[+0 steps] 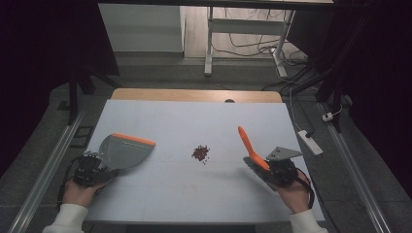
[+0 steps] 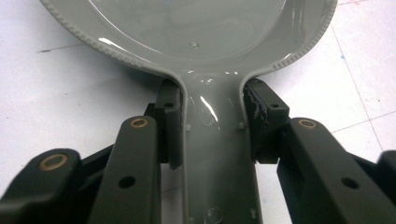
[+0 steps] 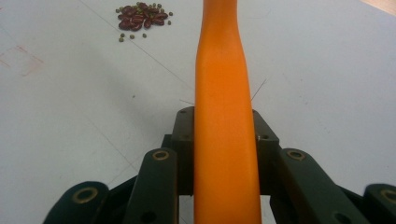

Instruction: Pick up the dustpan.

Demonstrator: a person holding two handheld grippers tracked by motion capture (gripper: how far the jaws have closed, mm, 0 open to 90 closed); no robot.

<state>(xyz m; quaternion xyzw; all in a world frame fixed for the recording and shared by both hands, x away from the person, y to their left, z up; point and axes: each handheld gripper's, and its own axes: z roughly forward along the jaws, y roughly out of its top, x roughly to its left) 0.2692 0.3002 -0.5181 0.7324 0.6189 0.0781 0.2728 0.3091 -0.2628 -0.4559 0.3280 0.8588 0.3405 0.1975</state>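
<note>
1. High view recorded a pale table [image 1: 194, 194] with a small heap of beans [image 1: 200, 153] near its middle, untouched and lying loose on the surface, between the two tools and well apart from both.
2. Left gripper [image 1: 90, 170] was clamped on the handle of a grey dustpan [image 1: 124, 151]; in the left gripper view both pads pressed the sides of the handle just below the pan's bowl [image 2: 187, 32]. The pan's orange-edged lip [image 1: 133, 140] pointed toward the heap.
3. Right gripper [image 1: 277, 172] pinched an orange brush handle [image 3: 224, 140], the jaws tight on both of its flanks; the handle rose slanting up toward the table's middle [image 1: 248, 143]. The bristle end could not be made out.
4. Progress, judged: both tools were picked up and held; sweeping was not begun. Left to do: bring the pan's lip beside the heap, brush the beans in, lift clear.
5. Beans, appearance: mostly dark red, kidney-shaped, with a few small green ones at the fringe [image 3: 142, 21]; compact pile, some strays.
</note>
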